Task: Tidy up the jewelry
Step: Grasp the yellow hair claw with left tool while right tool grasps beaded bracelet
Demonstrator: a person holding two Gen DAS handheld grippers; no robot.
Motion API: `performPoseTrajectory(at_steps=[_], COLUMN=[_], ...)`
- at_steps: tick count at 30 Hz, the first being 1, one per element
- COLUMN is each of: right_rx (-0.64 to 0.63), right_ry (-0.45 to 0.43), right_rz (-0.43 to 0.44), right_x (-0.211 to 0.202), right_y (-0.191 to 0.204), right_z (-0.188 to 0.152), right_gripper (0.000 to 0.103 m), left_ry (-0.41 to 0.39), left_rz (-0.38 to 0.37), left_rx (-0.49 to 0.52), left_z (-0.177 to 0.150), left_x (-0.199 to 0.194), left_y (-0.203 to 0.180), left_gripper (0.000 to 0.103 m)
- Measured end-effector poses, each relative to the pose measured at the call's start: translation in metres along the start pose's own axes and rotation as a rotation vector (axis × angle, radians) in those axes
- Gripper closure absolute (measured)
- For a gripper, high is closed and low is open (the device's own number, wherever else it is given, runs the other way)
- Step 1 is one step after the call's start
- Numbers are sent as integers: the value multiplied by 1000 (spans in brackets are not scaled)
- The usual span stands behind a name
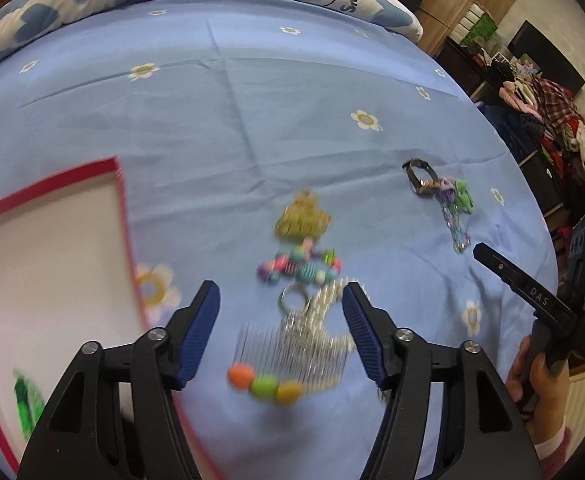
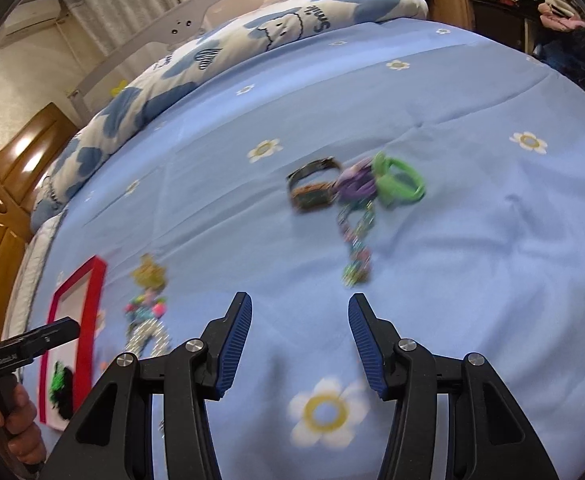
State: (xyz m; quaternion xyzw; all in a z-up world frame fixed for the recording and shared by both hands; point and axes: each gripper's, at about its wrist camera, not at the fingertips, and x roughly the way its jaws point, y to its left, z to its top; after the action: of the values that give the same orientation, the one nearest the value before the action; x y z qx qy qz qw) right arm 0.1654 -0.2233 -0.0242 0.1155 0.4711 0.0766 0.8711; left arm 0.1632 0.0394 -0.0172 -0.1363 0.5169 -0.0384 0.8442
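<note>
Left wrist: both tongs (image 1: 280, 304) (image 2: 299, 314) angled down over bedsheet (image 1: 252, 120), open, empty.

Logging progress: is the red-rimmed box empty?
No. The red-rimmed box holds a green item near one corner; the rest looks bare.

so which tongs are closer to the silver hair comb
Left. The left tongs hang open right over the silver hair comb. The right tongs are off to its side over bare sheet, the comb beyond their left finger.
</note>
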Motion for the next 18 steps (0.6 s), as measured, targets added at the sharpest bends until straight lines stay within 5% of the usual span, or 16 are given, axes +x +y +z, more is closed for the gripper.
performPoseTrajectory(at_steps=[14,17,18], right_rx=[-63,-90,-93], right_ry=[79,68,66], right_rz=[-87,-121,-131], right_x=[61,62,62], right_y=[-18,-12,-12], right_z=[27,28,27], right_gripper=[50,58,71], left_ry=[84,92,92], left_rz=[69,78,81], left_rx=[53,71,74], left_z=[39,39,39], left_x=[81,88,88], left_y=[-16,-16,-15], left_gripper=[33,63,64])
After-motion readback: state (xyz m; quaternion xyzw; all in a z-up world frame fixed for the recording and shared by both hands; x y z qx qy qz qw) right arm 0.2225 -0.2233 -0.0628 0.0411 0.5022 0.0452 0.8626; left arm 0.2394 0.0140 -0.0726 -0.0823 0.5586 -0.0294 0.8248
